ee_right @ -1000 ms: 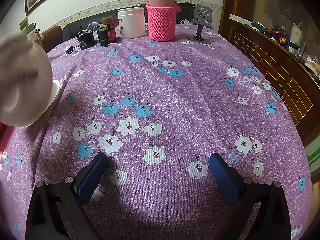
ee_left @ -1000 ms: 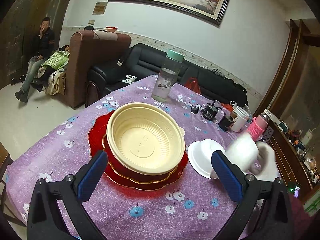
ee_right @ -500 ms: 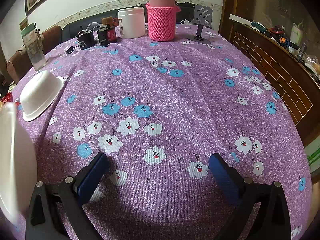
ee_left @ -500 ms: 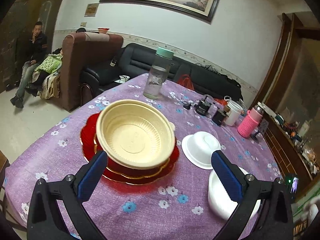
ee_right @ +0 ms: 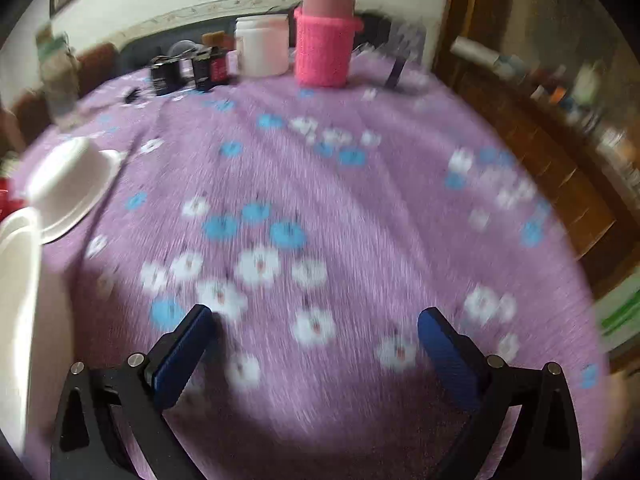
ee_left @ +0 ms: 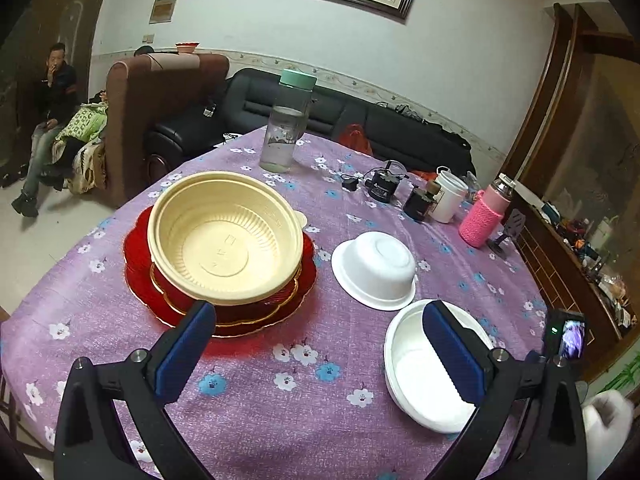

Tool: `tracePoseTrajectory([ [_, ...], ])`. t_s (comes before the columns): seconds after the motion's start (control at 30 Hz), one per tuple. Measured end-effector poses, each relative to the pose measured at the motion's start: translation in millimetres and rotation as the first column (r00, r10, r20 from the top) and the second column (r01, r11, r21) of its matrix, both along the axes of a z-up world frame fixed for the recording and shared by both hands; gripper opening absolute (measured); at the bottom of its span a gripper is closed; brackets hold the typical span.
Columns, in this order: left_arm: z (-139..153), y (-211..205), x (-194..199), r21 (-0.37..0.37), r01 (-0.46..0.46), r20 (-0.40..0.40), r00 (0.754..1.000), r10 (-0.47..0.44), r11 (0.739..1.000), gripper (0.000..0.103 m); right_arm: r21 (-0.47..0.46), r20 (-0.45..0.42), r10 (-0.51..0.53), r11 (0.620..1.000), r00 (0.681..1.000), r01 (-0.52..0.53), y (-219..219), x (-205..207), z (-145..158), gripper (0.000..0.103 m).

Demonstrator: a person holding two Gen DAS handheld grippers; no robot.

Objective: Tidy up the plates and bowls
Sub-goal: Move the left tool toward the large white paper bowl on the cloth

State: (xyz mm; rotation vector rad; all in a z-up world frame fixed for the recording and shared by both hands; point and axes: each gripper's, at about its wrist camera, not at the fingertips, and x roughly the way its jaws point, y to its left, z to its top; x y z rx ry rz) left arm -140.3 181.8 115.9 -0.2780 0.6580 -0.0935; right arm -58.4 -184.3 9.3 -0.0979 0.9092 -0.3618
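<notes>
A cream plastic bowl [ee_left: 224, 236] rests on stacked red plates [ee_left: 138, 272] on the purple flowered tablecloth. To its right a white bowl [ee_left: 378, 266] lies upside down, and nearer to me another white bowl [ee_left: 420, 376] stands upright, partly behind my right finger. My left gripper [ee_left: 316, 356] hovers open in front of the stack, holding nothing. In the blurred right wrist view, my right gripper [ee_right: 312, 350] is open over bare cloth; the overturned white bowl [ee_right: 68, 184] and the upright white bowl [ee_right: 18, 280] sit at the left edge.
At the far side stand a clear bottle with a green cap [ee_left: 288, 128], black gadgets [ee_left: 382, 188], a white jar [ee_left: 448, 196] and a pink knitted flask [ee_left: 482, 218]. A wooden cabinet [ee_left: 560, 264] runs along the right. A person [ee_left: 48, 120] sits far left.
A white bowl, carried through the air a second ago, now rests upright on the cloth at the near right. The left view has pulled back. The right gripper has begun moving, blurring its view.
</notes>
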Motion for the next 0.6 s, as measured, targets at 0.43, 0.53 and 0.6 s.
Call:
tracePoseTrajectory([
  [0.43,-10.1,-13.9,15.3,0.021,0.042,-0.003,0.999,-0.042,0.999,0.103,-0.435,0.001,0.008,0.900,1.000,-0.007,56.7,-3.2,2.6,0.102],
  [0.53,-14.9,-25.7,16.4,0.015,0.072,-0.022,0.997,-0.072,0.997,0.103,-0.344,-0.010,0.028,0.938,1.000,-0.030,41.9,-1.6,5.1,0.102],
  [0.6,-16.6,-32.1,15.3,0.030,0.077,-0.029,0.997,-0.076,0.997,0.103,-0.346,-0.023,0.091,0.934,0.996,-0.093,40.0,-2.1,5.0,0.102],
])
